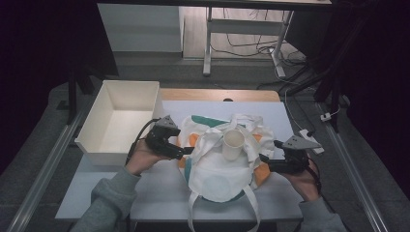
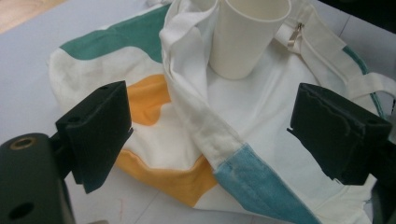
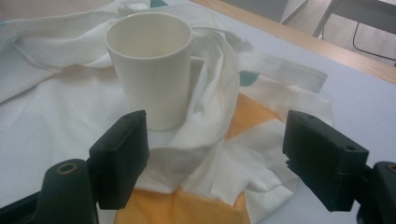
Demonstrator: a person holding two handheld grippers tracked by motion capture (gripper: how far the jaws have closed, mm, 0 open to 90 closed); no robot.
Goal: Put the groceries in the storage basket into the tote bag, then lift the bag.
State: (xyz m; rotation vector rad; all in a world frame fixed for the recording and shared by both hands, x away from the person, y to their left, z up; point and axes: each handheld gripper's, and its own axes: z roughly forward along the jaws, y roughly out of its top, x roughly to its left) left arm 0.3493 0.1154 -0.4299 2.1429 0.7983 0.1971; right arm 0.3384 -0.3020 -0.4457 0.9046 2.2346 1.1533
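A white cloth bag (image 1: 220,176) with orange and green patches lies crumpled in the middle of the table, its straps trailing over the front edge. A white paper cup (image 1: 233,144) stands upright on top of it. My left gripper (image 1: 186,151) is at the bag's left edge, open; in the left gripper view its jaws straddle a white strap and the bag (image 2: 261,107) without pressing it, the cup (image 2: 245,37) farther ahead. My right gripper (image 1: 264,162) is at the bag's right edge, open over the bag's folds (image 3: 210,154), with the cup (image 3: 152,65) just beyond its left jaw.
A deep white bin (image 1: 121,121) stands at the table's left, close behind my left hand. The light mat (image 1: 159,188) covers the tabletop, with a wooden strip (image 1: 217,94) at the far edge. A white power strip (image 1: 309,140) lies by the right edge.
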